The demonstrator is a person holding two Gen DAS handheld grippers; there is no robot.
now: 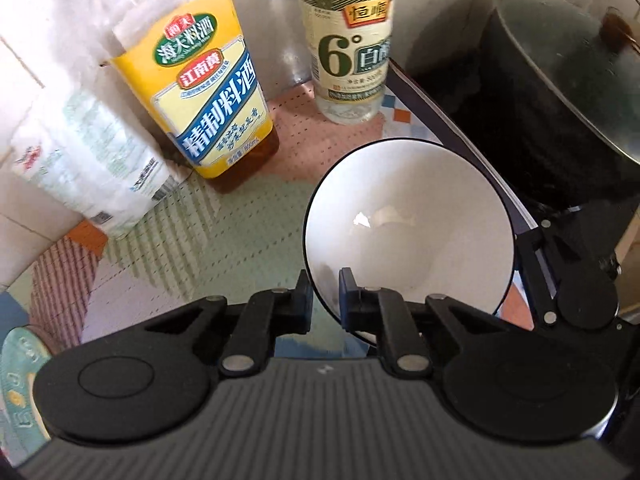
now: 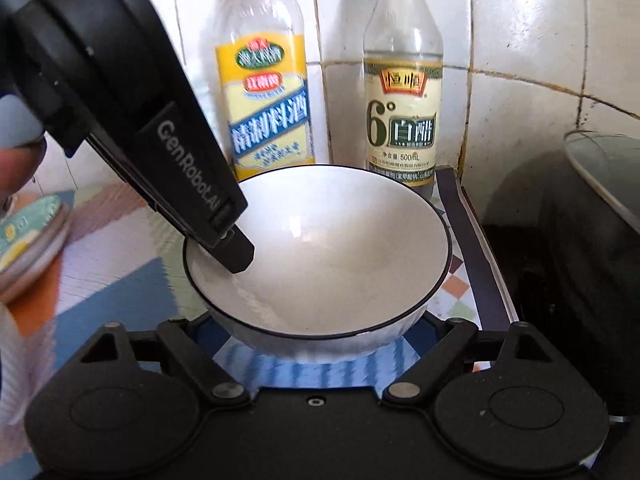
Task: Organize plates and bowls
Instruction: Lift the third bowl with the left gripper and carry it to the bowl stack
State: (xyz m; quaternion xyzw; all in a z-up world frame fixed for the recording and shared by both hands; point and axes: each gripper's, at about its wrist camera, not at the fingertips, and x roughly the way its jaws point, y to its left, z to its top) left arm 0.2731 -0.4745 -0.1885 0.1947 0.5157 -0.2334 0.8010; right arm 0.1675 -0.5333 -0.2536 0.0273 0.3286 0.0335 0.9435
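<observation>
Left tool (image 1: pixel 325 296) is clamping white bowl (image 1: pixel 408 224) rim; right tool (image 2: pixel 318 334) is waiting wide beneath it; bowl not yet stacked.

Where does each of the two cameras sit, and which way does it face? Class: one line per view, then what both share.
Left wrist: on the left gripper, looking steeply down at the white bowl, whose rim its fingers pinch.
Right wrist: on the right gripper, open, looking obliquely at the bowl's near side; the left gripper and a fingertip show at upper left.
Shared: the bowl, yellow-label bottle, vinegar bottle, lidded pot, patterned mat.
</observation>
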